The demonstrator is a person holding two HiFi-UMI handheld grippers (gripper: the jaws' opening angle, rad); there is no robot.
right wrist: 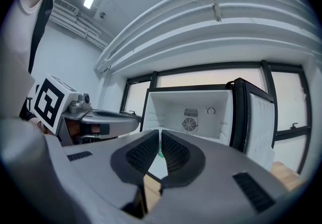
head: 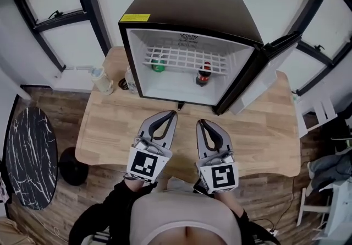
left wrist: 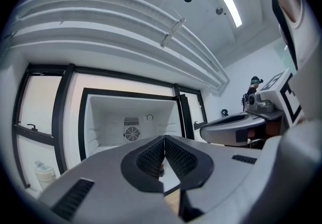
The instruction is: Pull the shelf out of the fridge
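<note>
The only label I can find is a yellow sticker (head: 135,17) on the front left corner of the fridge (head: 187,7) top, and its print is too small for me to read. Each gripper's cube carries a black-and-white square marker, a pattern with no words. Neither bottle inside shows a label I can make out.

By count I see one fridge, one shelf, two bottles inside and two grippers. Two more things stand just left of the fridge on the wooden table (head: 264,134): a pale cup-like container (head: 103,80) and a small clear bottle (head: 130,80).

The shelf (head: 184,58) is a white wire grid, wide and shallow. It sits level inside the fridge, spanning wall to wall across the white cavity. The green bottle (head: 158,65) is at its front left and the dark bottle with a red cap (head: 203,75) at its front right. I cannot tell whether they rest on the shelf or below it. The fridge door (head: 258,76) hangs open on the right side.

The left gripper (head: 171,113) and right gripper (head: 200,123) are side by side in front of the fridge opening, over the table and clear of the shelf. Both point level at the cavity. Each gripper view shows the ribbed pads pressed together with nothing between them, so both are closed and empty.
</note>
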